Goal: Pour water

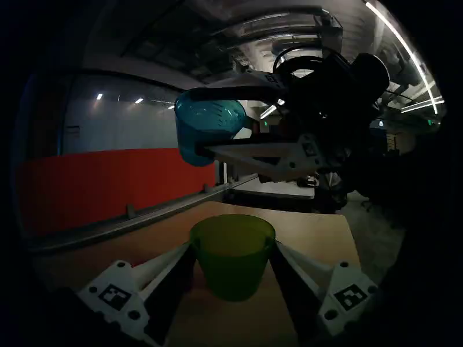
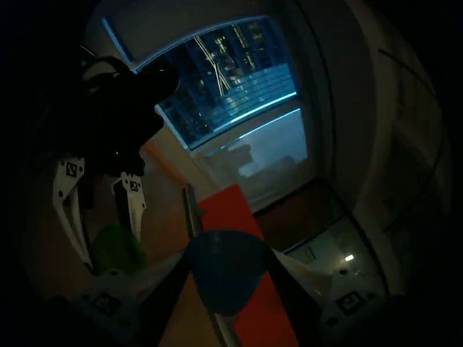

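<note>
My left gripper (image 1: 232, 250) has its fingers pinching a translucent green plastic cup (image 1: 232, 257) by both sides, upright between the tips, low over the wooden table (image 1: 315, 231). My right gripper (image 1: 199, 122) has its fingers clamped on a blue translucent plastic cup (image 1: 202, 130). It sits between the tips, up in the air, above and beyond the green one, and looks tilted. In the right gripper view the blue cup fills the gap between my own fingers.

It is too dim to see any stream or water level. I'd say the cups are lined up and the pour itself is not yet done, or is barely starting.
</note>
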`<state>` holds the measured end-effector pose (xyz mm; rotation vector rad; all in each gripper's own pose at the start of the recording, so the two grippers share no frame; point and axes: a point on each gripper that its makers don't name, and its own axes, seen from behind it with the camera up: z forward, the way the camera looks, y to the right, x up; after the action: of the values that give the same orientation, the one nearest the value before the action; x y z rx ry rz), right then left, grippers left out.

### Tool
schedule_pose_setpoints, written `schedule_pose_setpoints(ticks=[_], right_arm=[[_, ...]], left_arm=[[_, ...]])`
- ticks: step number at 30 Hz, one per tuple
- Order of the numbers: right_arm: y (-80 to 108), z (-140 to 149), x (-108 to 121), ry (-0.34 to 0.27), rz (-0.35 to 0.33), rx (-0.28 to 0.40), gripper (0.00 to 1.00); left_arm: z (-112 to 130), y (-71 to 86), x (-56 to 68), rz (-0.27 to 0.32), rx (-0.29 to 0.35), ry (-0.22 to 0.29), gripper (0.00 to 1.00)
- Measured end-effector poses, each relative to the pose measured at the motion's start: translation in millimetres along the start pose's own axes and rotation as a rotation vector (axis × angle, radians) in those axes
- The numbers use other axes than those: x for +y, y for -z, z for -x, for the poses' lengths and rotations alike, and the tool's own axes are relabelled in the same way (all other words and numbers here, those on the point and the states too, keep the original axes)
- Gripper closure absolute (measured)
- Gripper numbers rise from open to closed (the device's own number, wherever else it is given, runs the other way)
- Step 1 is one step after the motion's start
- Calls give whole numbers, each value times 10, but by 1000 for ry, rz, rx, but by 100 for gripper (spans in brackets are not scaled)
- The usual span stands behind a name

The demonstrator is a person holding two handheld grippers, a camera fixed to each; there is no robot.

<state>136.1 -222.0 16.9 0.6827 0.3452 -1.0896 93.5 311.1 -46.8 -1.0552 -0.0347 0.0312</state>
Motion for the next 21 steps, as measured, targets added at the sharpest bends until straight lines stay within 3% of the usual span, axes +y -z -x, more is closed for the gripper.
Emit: schedule_pose_setpoints(ticks=[21], right_arm=[[2, 26, 115, 108, 21, -14, 6]], left_arm=[[-29, 4, -4, 3, 3, 0, 15]])
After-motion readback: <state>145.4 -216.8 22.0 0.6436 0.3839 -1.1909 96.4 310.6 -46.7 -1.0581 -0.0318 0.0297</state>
